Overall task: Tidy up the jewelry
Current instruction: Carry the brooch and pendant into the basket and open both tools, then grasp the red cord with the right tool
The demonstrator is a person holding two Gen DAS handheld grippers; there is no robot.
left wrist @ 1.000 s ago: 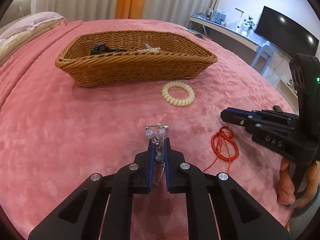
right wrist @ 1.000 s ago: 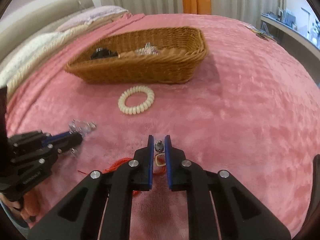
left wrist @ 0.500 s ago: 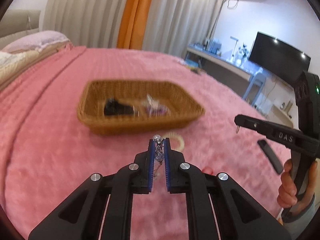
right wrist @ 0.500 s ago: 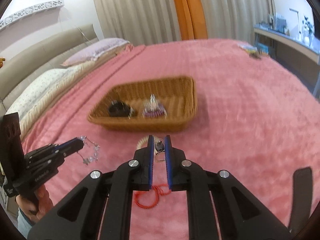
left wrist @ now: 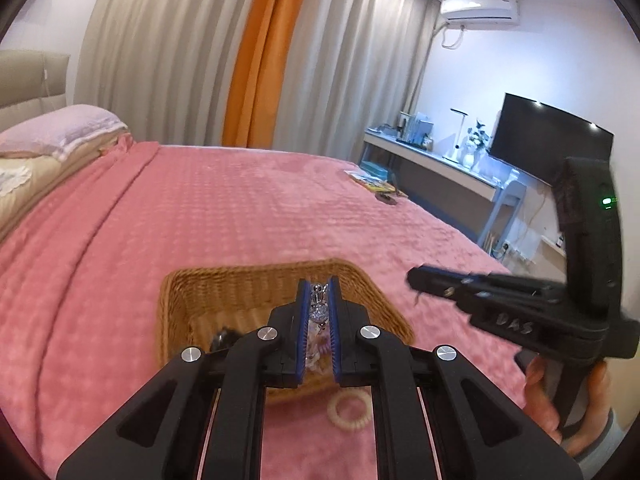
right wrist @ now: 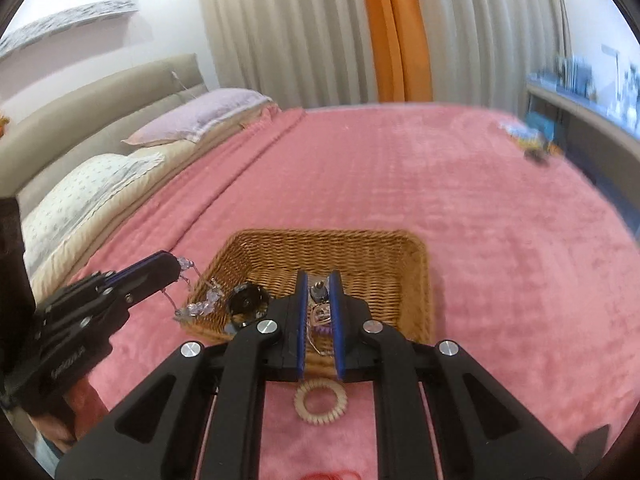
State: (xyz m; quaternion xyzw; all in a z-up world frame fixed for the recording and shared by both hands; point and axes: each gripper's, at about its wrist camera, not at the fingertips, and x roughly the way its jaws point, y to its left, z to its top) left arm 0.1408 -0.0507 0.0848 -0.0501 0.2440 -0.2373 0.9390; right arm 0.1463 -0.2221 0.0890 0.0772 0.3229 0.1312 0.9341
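A: Where do the two pieces sit, and what state are the fingers in?

B: The left gripper point(left wrist: 319, 300) is clamped narrow on a clear beaded bracelet point(right wrist: 198, 305), which dangles over the near-left rim of the wicker basket point(right wrist: 416, 280). The right gripper point(right wrist: 319, 292) is likewise pinched on a small pendant point(right wrist: 320, 312) with a red cord point(right wrist: 332, 473) trailing below, held above the basket's near side.

A: How would these pieces handle?

B: Judged light and limp: the strand drapes and swings, so it may snag on the weave. The beads look smooth and hard, likely slippery; a hold on the wire between beads, or on the pendant's metal cap, seems surest.

A: What else is close?

B: A cream coil hair tie point(right wrist: 320, 402) lies on the pink bedspread point(right wrist: 500, 240), just nearer than the basket; a dark round piece point(right wrist: 245, 301) rests inside.
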